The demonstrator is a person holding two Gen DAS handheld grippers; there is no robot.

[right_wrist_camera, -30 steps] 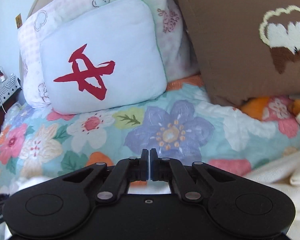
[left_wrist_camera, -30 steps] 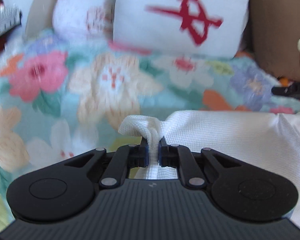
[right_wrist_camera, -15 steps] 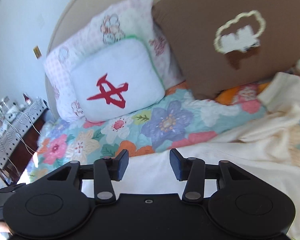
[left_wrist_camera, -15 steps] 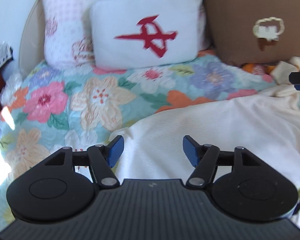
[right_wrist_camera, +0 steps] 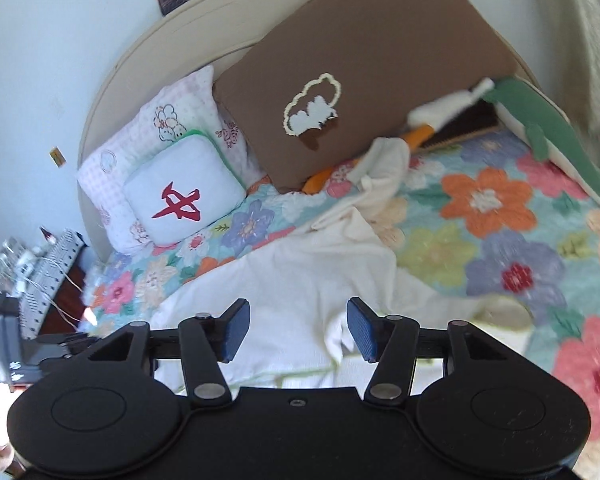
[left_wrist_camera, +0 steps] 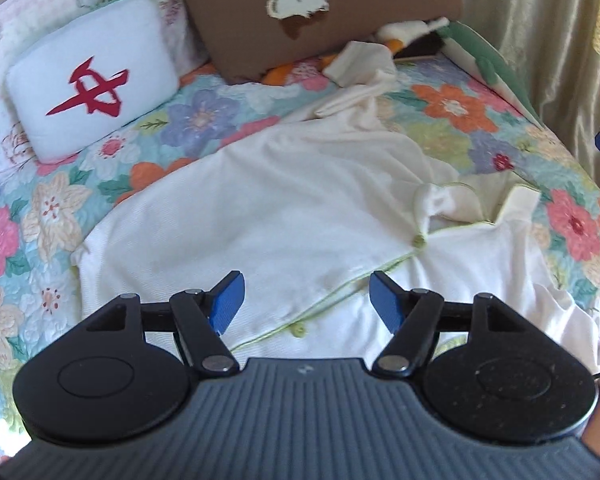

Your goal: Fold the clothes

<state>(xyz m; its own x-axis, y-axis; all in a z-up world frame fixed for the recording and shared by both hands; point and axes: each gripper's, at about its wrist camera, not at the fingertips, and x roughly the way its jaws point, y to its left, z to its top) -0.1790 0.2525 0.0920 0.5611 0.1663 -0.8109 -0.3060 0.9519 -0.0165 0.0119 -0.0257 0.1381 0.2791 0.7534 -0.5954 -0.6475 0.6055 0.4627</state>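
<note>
A cream cardigan [left_wrist_camera: 300,208] was left spread below the brown pillow [left_wrist_camera: 312,12] on the bed, both the left tool [left_wrist_camera: 306,300] and right tool [right_wrist_camera: 298,330] just opened wide and empty, a fresh grasp being needed for another fold.

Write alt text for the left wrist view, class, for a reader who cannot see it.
The open left gripper hangs empty above a white buttoned garment spread on a floral quilt. A white pillow with a red mark and a brown pillow lie beyond.
</note>
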